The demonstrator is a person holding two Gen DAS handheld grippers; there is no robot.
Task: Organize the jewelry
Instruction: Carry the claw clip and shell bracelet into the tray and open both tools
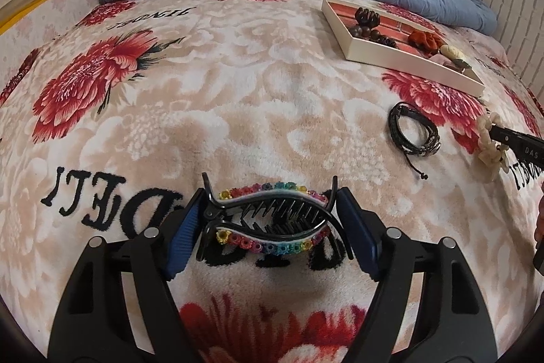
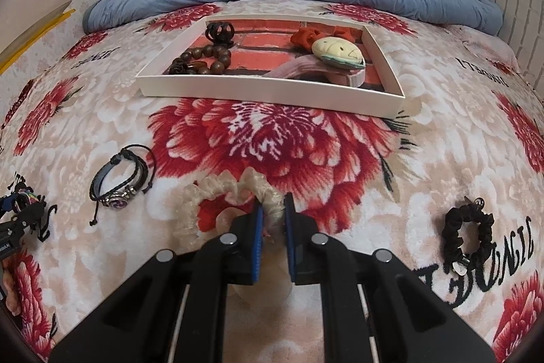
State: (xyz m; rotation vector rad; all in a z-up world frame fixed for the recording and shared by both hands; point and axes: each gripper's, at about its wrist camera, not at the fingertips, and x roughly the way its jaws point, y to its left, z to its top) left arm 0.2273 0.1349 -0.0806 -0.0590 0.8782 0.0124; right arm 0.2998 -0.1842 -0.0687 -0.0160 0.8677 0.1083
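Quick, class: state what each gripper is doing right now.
Left gripper: closed on the rainbow hair claw clip.
Right gripper: closed on the cream scrunchie.

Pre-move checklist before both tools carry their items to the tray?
1. Left tool around rainbow hair clip: fingers at both ends; firm contact cannot tell.
2. Right tool shut on cream scrunchie: ok.
3. White tray has bare floor mid-front: ok.
4. Path to tray over blanket unobstructed: ok.
5. Black cord bracelet and black scrunchie still outside tray: not ok.
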